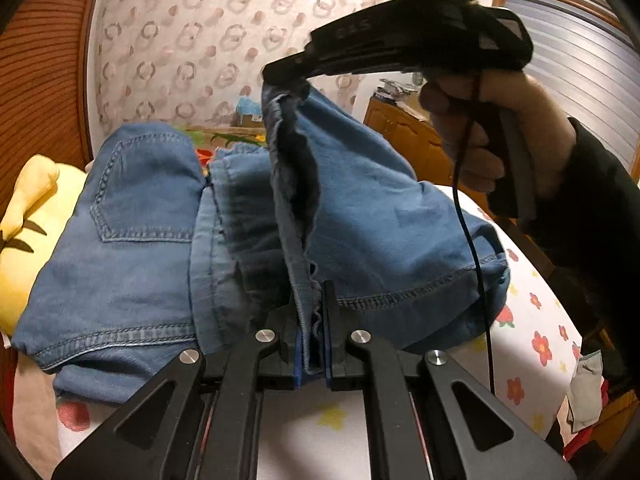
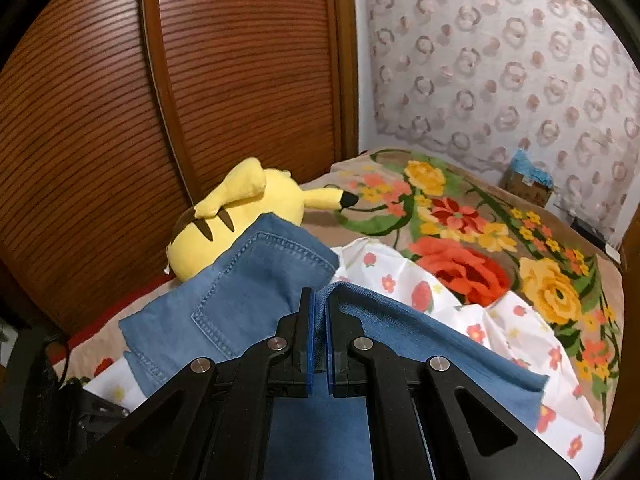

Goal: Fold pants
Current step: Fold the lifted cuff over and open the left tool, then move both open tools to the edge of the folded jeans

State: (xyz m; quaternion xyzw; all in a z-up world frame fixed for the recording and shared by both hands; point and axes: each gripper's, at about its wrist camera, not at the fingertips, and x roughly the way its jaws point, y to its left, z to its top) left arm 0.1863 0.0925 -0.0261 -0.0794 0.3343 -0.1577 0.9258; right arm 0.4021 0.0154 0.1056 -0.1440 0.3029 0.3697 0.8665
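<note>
Blue denim pants lie on the bed, a back pocket facing up at the left. My left gripper is shut on a hemmed edge of the pants low in the left wrist view. Above it a person's hand holds my right gripper, shut on another part of that edge and lifting a leg off the bed. The cloth hangs stretched between the two. In the right wrist view the right gripper pinches a fold of the pants between its blue pads.
A yellow plush toy lies against the pants at the left, beside a brown slatted wardrobe door. A white flowered sheet covers the near bed, over a bright floral blanket. A cardboard box stands by the patterned wall.
</note>
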